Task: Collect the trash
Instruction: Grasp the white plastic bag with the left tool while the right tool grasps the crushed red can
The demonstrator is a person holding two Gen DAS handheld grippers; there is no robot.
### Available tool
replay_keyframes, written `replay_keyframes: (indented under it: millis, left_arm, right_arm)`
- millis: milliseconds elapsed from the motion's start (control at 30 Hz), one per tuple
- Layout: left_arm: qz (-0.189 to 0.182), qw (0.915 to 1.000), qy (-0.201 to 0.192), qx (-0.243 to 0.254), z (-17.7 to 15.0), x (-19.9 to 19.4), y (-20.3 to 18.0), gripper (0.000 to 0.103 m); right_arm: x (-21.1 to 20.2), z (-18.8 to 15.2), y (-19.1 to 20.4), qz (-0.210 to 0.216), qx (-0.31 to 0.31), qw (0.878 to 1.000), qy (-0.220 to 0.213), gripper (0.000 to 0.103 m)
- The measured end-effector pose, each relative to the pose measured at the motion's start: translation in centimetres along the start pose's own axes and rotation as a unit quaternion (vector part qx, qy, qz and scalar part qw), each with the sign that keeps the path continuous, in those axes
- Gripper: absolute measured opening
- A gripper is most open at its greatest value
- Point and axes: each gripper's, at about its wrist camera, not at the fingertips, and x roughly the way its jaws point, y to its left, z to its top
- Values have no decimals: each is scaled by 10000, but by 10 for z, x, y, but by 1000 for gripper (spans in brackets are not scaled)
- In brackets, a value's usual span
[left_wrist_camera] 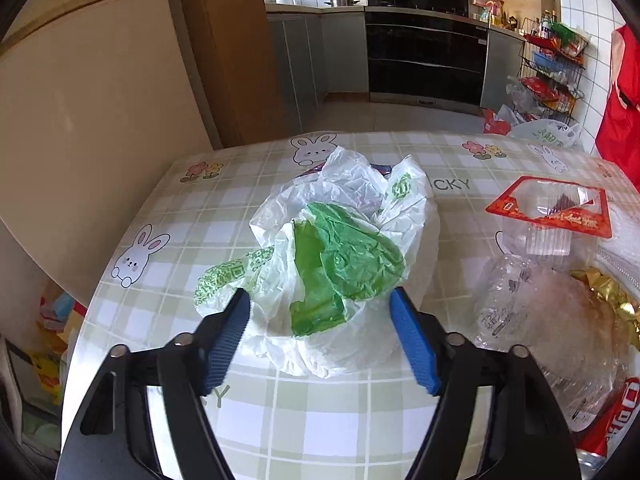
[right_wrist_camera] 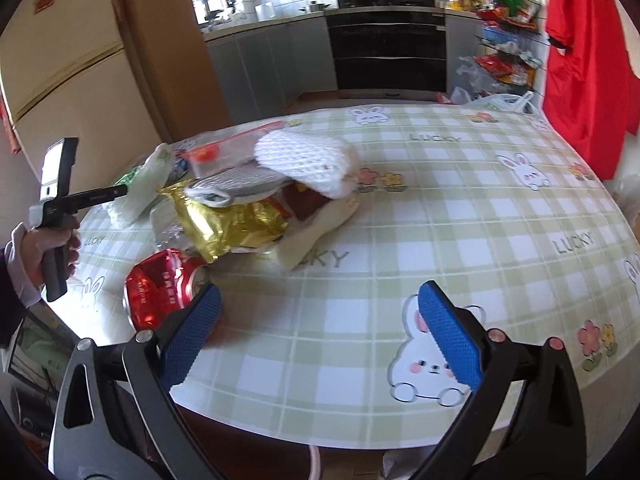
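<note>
Between the left gripper (left_wrist_camera: 320, 312)'s parted jaws, a crumpled white-and-green plastic bag (left_wrist_camera: 340, 264) (right gripper (right_wrist_camera: 320, 332) released).

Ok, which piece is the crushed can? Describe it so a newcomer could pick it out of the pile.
Start at the table with the green checked bunny cloth and find the trash pile on its left side. At the near edge of that pile, beside the right gripper, lies the crushed can. It is the only shiny red, dented metal piece, just in front of the crumpled gold foil wrapper.
</note>
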Motion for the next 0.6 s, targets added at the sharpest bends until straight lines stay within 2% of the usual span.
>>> replay_keyframes:
  millis: [67,167,300,433,600]
  left_arm:
    - [19,10000,9,-86,-2,-5,3,10]
    - [-227,9987,-65,-454,-5,-25,16,6]
    - [-518,9968,-347,-505,-14,-64,27,5]
    - [-690,9951,-516,-479,-28,-98,29,5]
    - [-639,9950,-678,-374,-54,-129,20,5]
  right_arm:
    - [6,0,8,107,-37,9999,-33,97]
    - [15,0,19,364,-19,9993,-41,97]
    - [24,-2,42,744,-249,9969,-5,96]
    - [34,-3,63,1010,-564,9933,6,85]
    - [53,-3,72,1136,-435,9926,23,76]
